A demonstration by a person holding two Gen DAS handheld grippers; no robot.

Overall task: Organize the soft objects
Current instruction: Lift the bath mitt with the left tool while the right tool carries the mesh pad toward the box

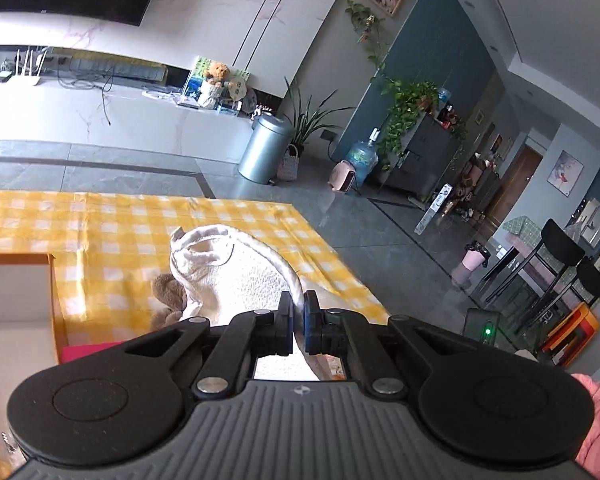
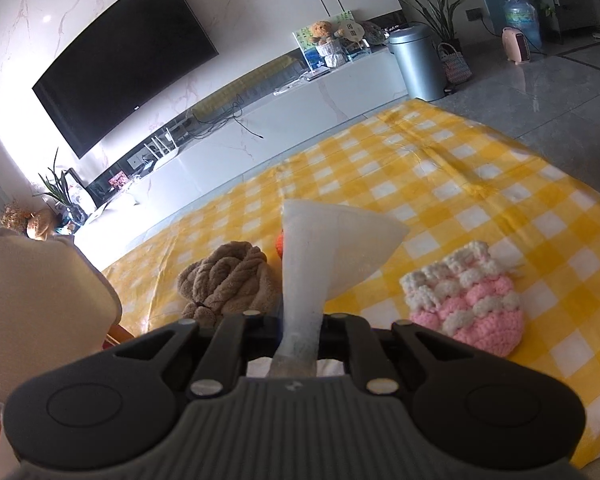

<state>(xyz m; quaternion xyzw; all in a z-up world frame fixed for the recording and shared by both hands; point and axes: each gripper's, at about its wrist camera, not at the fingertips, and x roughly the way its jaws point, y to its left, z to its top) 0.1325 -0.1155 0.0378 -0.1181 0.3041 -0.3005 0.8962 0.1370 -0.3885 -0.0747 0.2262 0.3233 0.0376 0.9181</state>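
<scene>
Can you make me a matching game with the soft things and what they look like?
Things:
1. knitted pouch
2. rope-knit bundle
3. white sheet
4. cream towel

Looks:
A. brown, lying on the checked cloth
B. pink and white
C. pinched in the left gripper
D. pinched in the right gripper

Pairs: 1-B, 2-A, 3-D, 4-C

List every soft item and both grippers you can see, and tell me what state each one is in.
left gripper: shut on the cream towel's edge
cream towel: draped, lifted by its edge
right gripper: shut on the white cloth
white cloth: held up, fanned out above the fingers
brown plush: lying loose on the checkered cloth
pink knit pouch: lying loose, untouched
checkered cloth: spread flat
</scene>
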